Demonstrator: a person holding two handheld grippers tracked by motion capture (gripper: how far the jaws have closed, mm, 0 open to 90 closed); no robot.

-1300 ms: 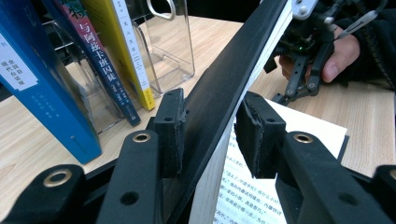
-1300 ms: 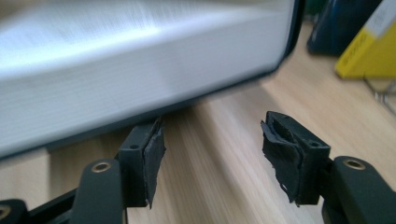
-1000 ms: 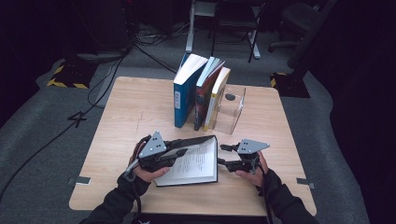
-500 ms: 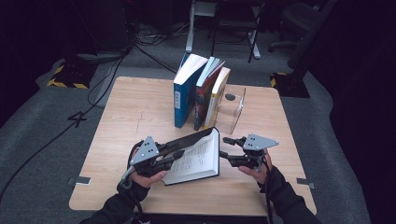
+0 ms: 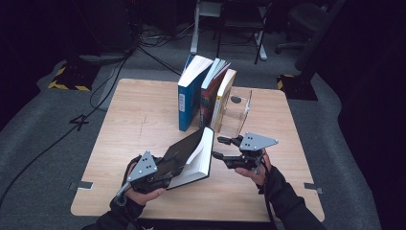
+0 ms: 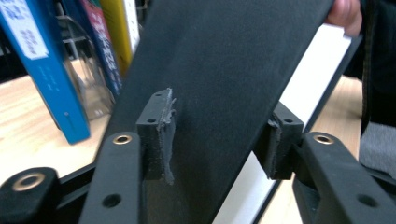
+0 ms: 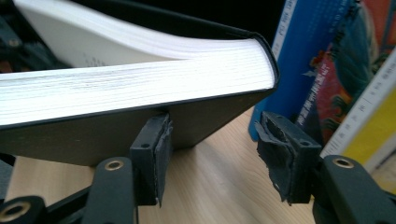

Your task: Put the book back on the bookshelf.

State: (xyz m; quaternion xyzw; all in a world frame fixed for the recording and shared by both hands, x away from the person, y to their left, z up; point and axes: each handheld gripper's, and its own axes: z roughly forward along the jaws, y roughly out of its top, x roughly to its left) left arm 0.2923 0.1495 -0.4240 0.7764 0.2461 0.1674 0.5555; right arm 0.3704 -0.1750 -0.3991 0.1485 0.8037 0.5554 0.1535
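Note:
A black hardcover book [image 5: 191, 155] stands half shut near the table's front, its spine low and its white pages fanning up to the right. My left gripper [image 5: 165, 173] sits under its left cover. In the left gripper view the black cover [image 6: 233, 70] slants between the two pads, and the left gripper [image 6: 217, 140] has just been opening its jaws, which do not clamp it. A fingertip rests on the cover's top edge. My right gripper [image 5: 218, 147] hovers open just right of the page block. The right gripper [image 7: 219, 158] shows bare table between its pads, with the book [image 7: 140, 84] just above.
A blue book [image 5: 189, 96], a dark red one [image 5: 210, 96] and a yellow one [image 5: 225, 98] lean upright at the back of the wooden table [image 5: 139, 120] against a clear bookend [image 5: 239, 112]. Chair legs and cables lie on the floor beyond.
The book lay open and flat; its left cover has swung up and over toward the right. My right gripper has risen beside the page block. My left hand has shifted slightly left.

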